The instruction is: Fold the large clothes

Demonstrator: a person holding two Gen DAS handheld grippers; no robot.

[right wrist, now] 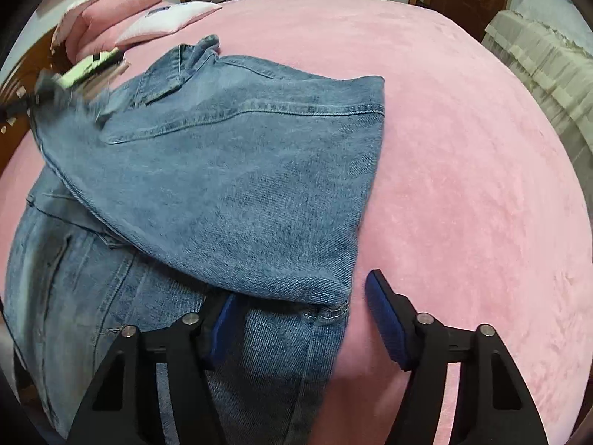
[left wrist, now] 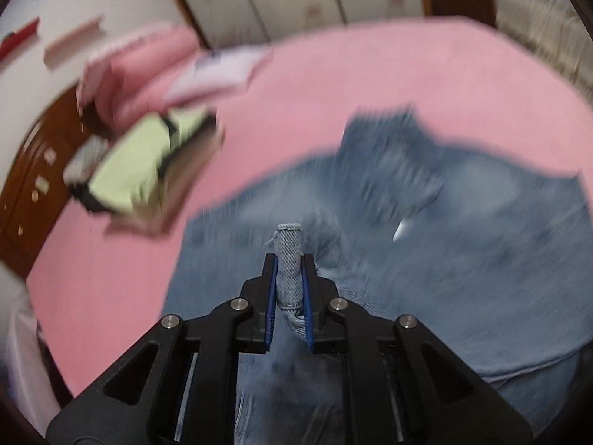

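Left gripper (left wrist: 290, 259) clamps a denim fold. Right gripper (right wrist: 302, 306) stands wide astride the jeans' (right wrist: 229, 193) folded edge on the pink bed (right wrist: 463, 148). Only the right view shows pillows (right wrist: 122, 3) sharply.

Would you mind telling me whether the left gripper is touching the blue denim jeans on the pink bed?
Touching. The left wrist view shows the left gripper shut on a bunched fold of the blue denim jeans, both blue pads pressing it.

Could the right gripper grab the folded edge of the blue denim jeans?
Probably yes: the right gripper stands open astride the fold of the blue denim jeans, nothing lying between.
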